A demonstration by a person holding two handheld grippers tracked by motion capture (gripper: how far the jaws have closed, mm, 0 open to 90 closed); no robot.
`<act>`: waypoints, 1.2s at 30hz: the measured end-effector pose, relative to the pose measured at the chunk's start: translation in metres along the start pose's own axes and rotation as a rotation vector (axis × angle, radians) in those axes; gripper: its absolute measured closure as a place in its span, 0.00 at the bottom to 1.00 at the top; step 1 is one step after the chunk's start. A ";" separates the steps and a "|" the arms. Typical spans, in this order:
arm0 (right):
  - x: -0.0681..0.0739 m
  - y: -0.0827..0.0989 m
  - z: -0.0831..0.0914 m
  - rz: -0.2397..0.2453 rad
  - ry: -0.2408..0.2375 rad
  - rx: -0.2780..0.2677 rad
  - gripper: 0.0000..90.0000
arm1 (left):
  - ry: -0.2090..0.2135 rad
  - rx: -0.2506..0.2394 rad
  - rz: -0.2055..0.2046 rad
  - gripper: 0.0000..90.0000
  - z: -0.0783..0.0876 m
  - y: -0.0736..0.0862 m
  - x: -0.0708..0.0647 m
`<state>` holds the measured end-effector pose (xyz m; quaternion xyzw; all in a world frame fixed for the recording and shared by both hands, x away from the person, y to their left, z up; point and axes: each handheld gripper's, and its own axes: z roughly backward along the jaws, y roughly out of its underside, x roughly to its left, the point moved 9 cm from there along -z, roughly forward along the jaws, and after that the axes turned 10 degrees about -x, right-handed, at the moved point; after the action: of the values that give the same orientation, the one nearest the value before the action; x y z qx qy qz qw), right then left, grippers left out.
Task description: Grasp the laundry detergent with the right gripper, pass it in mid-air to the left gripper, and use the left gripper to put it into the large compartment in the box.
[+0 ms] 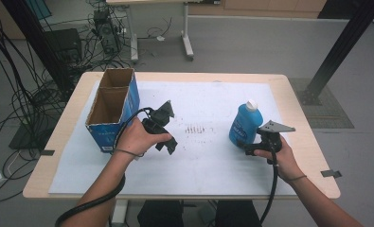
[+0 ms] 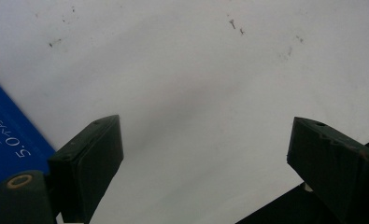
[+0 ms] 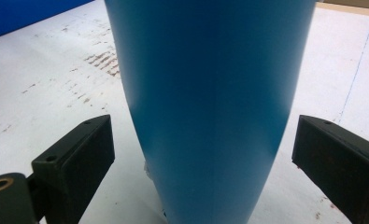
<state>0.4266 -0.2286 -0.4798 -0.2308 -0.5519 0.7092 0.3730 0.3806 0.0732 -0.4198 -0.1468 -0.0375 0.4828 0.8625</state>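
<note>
Blue plastic bottle [image 1: 244, 124] with a white cap stands upright on the white sheet [image 1: 208, 165] at the right side of the table [image 1: 296, 94], well apart from the open blue cardboard box [image 1: 112, 111] at the left.

Right gripper [image 1: 251, 145] sits low at the bottle's near side. In the right gripper view the bottle's body [image 3: 210, 107] stands between the jaws, both pads clear of it with a gap on each side, so it is open and not yet gripping.

Left gripper [image 1: 168, 142] is held over bare sheet beside the box, jaws spread wide with nothing between them [image 2: 205, 158].

Step in hand, as I judge it: take hold of the bottle. To do it well:
- centre the body between the pads first; the gaps look roughly even.
- close low on the body, squarely, so the smooth tapered wall does not slip out.
- squeeze gently; thin plastic probably gives.
- keep it upright when lifting.
- leave the left gripper clear of the box until needed.
</note>
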 end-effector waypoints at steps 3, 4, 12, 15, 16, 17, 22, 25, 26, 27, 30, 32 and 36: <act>0.000 0.000 0.000 -0.001 0.000 -0.002 0.06 | 0.000 0.005 -0.003 0.11 0.000 0.000 0.000; 0.000 0.000 0.000 0.000 0.001 -0.002 0.06 | -0.002 0.003 0.000 0.11 0.000 0.000 0.000; 0.000 -0.001 0.001 -0.002 0.001 -0.005 0.06 | 0.006 0.005 0.006 0.11 0.000 -0.001 -0.002; 0.000 -0.001 0.001 -0.004 0.000 -0.007 0.06 | 0.004 0.005 0.005 0.11 0.000 -0.001 -0.002; 0.000 -0.001 0.001 -0.002 0.001 -0.007 0.06 | 0.004 0.005 0.005 0.11 0.000 -0.001 -0.002; -0.001 -0.001 0.002 -0.001 0.001 -0.008 0.06 | 0.004 0.008 0.002 0.11 0.000 0.000 -0.001; 0.000 -0.001 0.002 -0.005 0.001 -0.008 0.06 | 0.002 0.007 0.005 0.11 0.000 0.000 -0.002; 0.001 -0.001 0.001 -0.005 -0.002 -0.007 0.06 | 0.004 0.007 0.008 0.11 0.000 0.000 -0.002; 0.001 -0.001 0.001 -0.006 -0.002 -0.008 0.06 | 0.003 0.007 0.011 0.11 0.000 0.000 -0.002; 0.001 -0.001 0.001 -0.005 -0.004 -0.008 0.06 | 0.002 0.006 0.011 0.11 0.000 0.000 -0.002; 0.002 -0.001 0.001 0.000 -0.005 -0.008 0.06 | 0.000 0.009 0.009 0.11 0.000 0.000 -0.002; 0.002 -0.001 0.001 0.000 -0.004 -0.008 0.06 | 0.002 0.007 0.009 0.11 0.000 0.000 -0.002; 0.002 -0.002 0.000 0.000 -0.004 -0.008 0.06 | 0.004 0.005 0.009 0.11 0.001 -0.001 -0.001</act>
<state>0.4260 -0.2272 -0.4780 -0.2308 -0.5554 0.7076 0.3708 0.3806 0.0716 -0.4188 -0.1458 -0.0340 0.4866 0.8607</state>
